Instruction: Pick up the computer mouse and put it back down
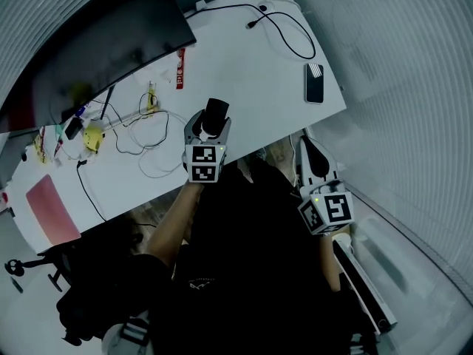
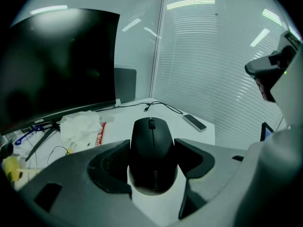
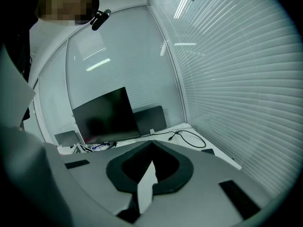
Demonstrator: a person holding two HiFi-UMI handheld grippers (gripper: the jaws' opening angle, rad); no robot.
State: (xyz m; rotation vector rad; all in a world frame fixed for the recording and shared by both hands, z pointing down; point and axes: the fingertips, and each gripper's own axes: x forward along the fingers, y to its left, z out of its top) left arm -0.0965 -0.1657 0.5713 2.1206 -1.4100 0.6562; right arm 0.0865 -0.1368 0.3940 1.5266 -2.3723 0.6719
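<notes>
A black computer mouse (image 2: pixel 151 141) sits between the jaws of my left gripper (image 2: pixel 152 151), which is shut on its sides. In the head view the mouse (image 1: pixel 215 115) and left gripper (image 1: pixel 210 128) are over the front edge of the white desk (image 1: pixel 244 72). I cannot tell whether the mouse touches the desk. My right gripper (image 1: pixel 315 152) hangs off the desk's right corner, beside the person's body. In its own view the right gripper (image 3: pixel 151 143) is shut with nothing between the jaws.
A dark monitor (image 1: pixel 96 43) stands at the back left. A phone (image 1: pixel 314 82) and a looped black cable (image 1: pixel 284 28) lie at the desk's right end. Thin wires and a yellow object (image 1: pixel 92 135) clutter the left, near a pink pad (image 1: pixel 52 209). Crumpled tissue (image 2: pixel 80 124) lies by the monitor.
</notes>
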